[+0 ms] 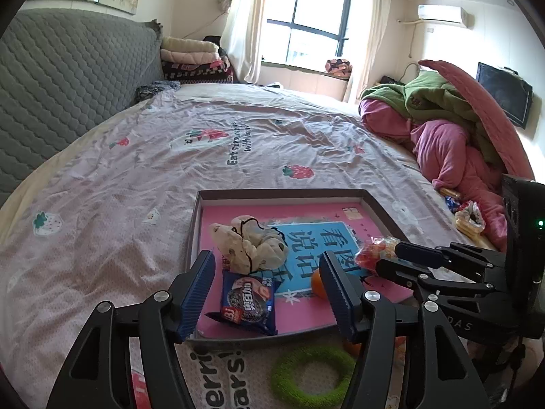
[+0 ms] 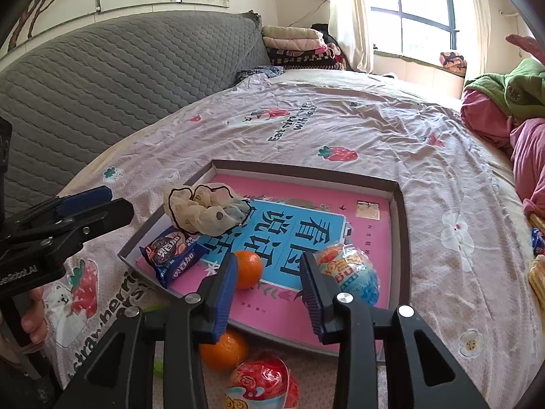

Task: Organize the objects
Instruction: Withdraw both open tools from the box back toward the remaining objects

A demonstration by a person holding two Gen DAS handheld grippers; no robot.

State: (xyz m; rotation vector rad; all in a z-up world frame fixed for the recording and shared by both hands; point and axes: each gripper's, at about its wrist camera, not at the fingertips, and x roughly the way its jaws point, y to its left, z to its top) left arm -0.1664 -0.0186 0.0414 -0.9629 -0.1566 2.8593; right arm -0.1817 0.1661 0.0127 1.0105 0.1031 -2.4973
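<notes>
Two oranges: one [image 2: 248,269] in the box [image 2: 396,238] near its front edge, one [image 2: 224,349] on the bed [image 2: 340,129] just outside. Two toy eggs too, one [image 2: 351,276] inside the box, one [image 2: 262,385] out. The cookie packet [image 2: 173,255] lies slanted at the box's front left corner. Left gripper [image 1: 269,293] jaws wide apart, empty; right gripper [image 2: 269,289] jaws parted, gripping nothing.

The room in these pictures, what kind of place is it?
Most likely a home bedroom. A large bed with a strawberry-print sheet fills the view, with a grey quilted headboard, folded blankets beside a curtained window and an air conditioner on the wall.
</notes>
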